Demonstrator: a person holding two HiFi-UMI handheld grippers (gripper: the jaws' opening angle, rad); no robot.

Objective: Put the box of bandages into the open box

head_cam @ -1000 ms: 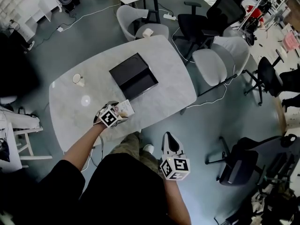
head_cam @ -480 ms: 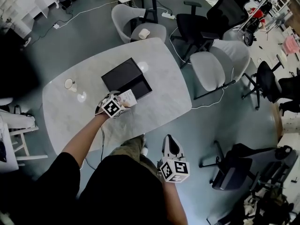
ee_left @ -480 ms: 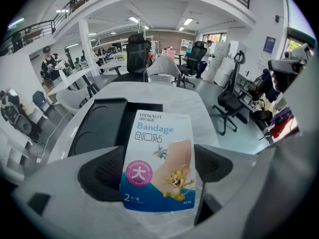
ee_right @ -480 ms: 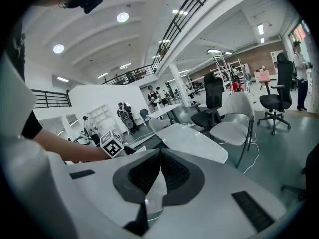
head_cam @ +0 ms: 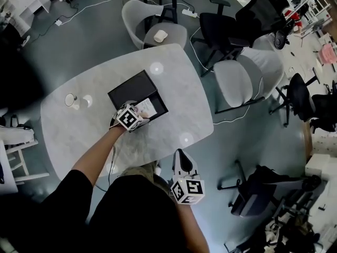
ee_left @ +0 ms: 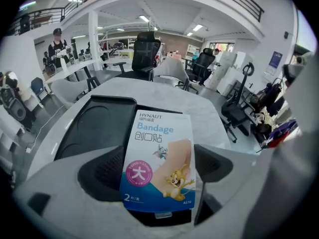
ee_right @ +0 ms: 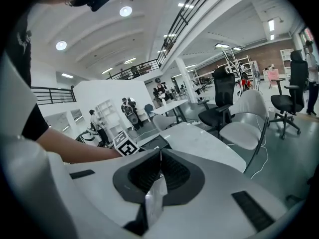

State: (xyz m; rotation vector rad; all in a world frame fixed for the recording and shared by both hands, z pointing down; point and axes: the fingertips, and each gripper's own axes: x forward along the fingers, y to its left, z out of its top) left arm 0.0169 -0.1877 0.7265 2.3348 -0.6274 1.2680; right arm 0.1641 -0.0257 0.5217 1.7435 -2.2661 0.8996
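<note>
Left gripper: your left gripper (ee_left: 158, 169) clamps the box of bandages (ee_left: 160, 153) by its side edges, print up, likely so it drops in flat
Box of bandages: over the near rim of the open box (head_cam: 128, 90); not yet inside, by my reading
Right gripper: your right gripper (ee_right: 159, 169) has its jaws pressed together on nothing; it hangs off the table (head_cam: 179, 83), well short of the open box, clear of the work
Count: one box of bandages; one open box; two grippers; one cup (head_cam: 70, 99) left of the open box

A pale, oval, marble-look table (head_cam: 181, 96) stands on a grey-blue floor (head_cam: 100, 41). 2 grey shell chairs (head_cam: 239, 75) and several black office chairs (head_cam: 247, 15) surround it. Round ceiling lights (ee_right: 125, 11) shine beside a railed mezzanine (ee_right: 192, 6).
</note>
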